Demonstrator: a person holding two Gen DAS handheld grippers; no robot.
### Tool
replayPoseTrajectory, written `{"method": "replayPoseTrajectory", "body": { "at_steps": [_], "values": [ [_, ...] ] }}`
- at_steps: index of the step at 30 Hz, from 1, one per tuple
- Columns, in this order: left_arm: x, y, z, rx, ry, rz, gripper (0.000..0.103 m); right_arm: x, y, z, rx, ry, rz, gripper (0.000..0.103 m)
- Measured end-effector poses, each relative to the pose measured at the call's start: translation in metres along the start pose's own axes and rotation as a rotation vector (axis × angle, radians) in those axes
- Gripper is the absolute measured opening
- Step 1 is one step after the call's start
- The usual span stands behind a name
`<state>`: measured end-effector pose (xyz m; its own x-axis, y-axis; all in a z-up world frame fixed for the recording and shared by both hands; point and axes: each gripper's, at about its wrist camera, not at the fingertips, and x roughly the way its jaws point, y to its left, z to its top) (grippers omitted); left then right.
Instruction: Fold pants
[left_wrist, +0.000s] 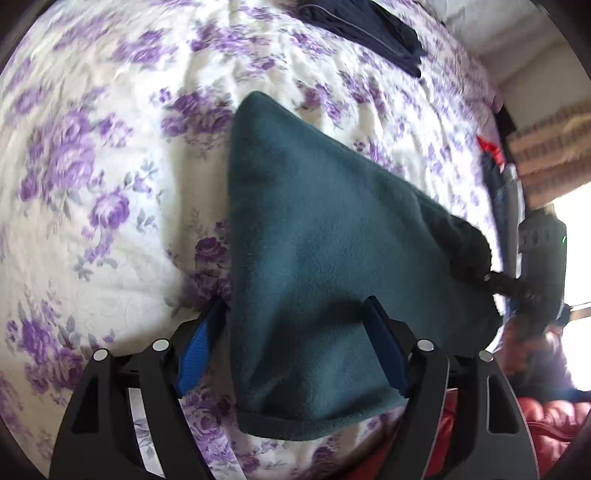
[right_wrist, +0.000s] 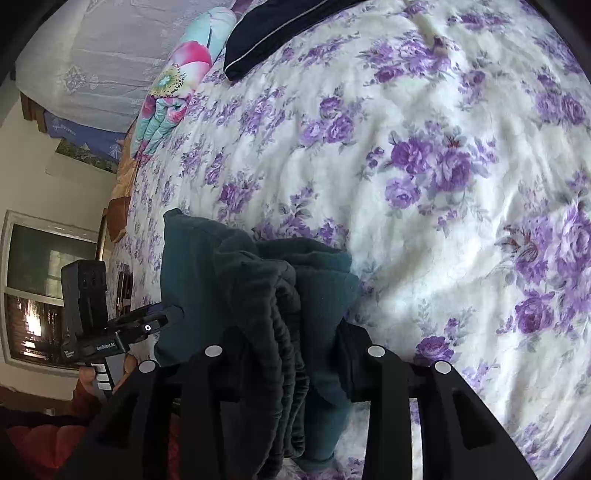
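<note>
We see green fleece pants (left_wrist: 314, 258) lying on a bed cover (left_wrist: 92, 147) that is white with purple flowers. Our left claw (left_wrist: 295, 332) points down at the pants, and the soft green cloth sits right between its two fingers. The blue pads (left_wrist: 194, 360) are apart and the left one stands off the cloth, so this claw is open and not pinching. The pants spread away in front of this claw, up to a rounded corner, and off to its right side they narrow to a bunched end. Our right claw (right_wrist: 291, 354) is at that end. In the right wrist view the stretchy, crinkly waistband (right_wrist: 288, 332) is stuffed between its two black fingers, and the cloth fills the whole gap, so this claw is squeezing the pants. Its fingertips are hidden under the cloth. More green cloth piles up just in front of this claw and to its left. Far in front of both claws, near the top of the bed, lies a dark blue folded garment (right_wrist: 280, 33). Beside it, to the left of the right claw, is a bright flowery pillow (right_wrist: 177, 81). A window (right_wrist: 44, 291) is way off to that claw's left
</note>
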<state>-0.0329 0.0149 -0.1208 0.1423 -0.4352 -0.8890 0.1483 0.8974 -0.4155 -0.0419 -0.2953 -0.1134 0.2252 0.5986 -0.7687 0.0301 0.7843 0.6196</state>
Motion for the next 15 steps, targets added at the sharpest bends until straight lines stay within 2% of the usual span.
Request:
{"method": "replayPoseTrajectory", "body": {
  "at_steps": [3,6,8,15],
  "values": [
    [0.004,-0.014,0.0,0.068,-0.006,0.102,0.074,0.001,0.0,0.001,-0.002,0.013,0.002,0.038],
    [0.004,-0.021,-0.001,0.106,-0.017,0.155,0.07,0.002,0.0,0.003,-0.006,0.026,0.003,0.04],
    [0.003,-0.023,-0.002,0.121,-0.026,0.173,0.067,0.002,0.0,0.003,-0.007,0.031,0.008,0.042],
    [0.005,-0.03,-0.001,0.139,-0.045,0.202,0.066,0.002,0.001,0.004,-0.011,0.04,0.011,0.044]
  ]
}}
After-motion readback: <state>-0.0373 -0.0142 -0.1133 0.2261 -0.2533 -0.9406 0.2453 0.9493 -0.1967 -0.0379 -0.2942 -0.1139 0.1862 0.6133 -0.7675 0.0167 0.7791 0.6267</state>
